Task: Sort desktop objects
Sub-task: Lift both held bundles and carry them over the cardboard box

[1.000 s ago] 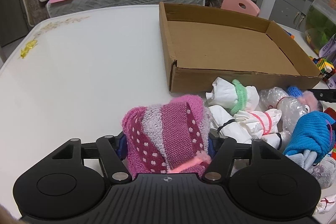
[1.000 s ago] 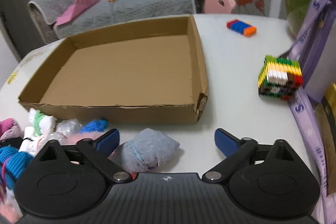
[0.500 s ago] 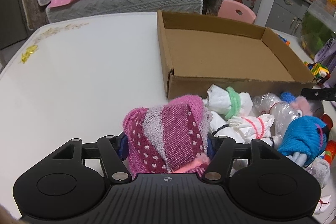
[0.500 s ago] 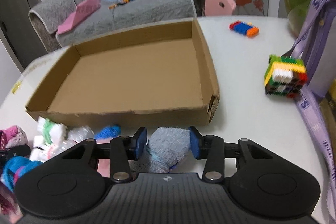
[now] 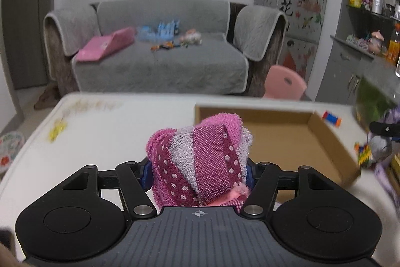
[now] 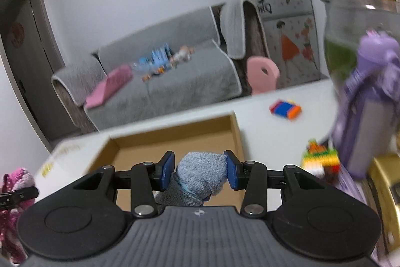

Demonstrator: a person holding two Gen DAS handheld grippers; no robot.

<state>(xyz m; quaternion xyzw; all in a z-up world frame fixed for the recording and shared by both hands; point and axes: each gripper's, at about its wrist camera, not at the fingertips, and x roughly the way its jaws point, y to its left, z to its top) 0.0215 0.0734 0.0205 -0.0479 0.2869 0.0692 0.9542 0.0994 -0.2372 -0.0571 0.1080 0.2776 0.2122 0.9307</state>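
left gripper (image 5: 198,173) pinching pink sock roll (image 5: 200,162), raised before cardboard box (image 5: 332,142) | right gripper (image 6: 199,170) pinching grey sock bundle (image 6: 200,173) near box's front wall | risk: soft rolls squirm loose, or get released short of the rim

A grey sofa (image 5: 160,59) stands beyond the table's far edge, with a pink book (image 5: 106,46) on its left seat and small toys (image 5: 170,35) in the middle. A pink chair (image 5: 285,86) sits to its right, just past the table. Right of the sofa stands a fridge (image 5: 292,14) with flower stickers. Far right, shelves (image 5: 375,4) carry jars and bottles.
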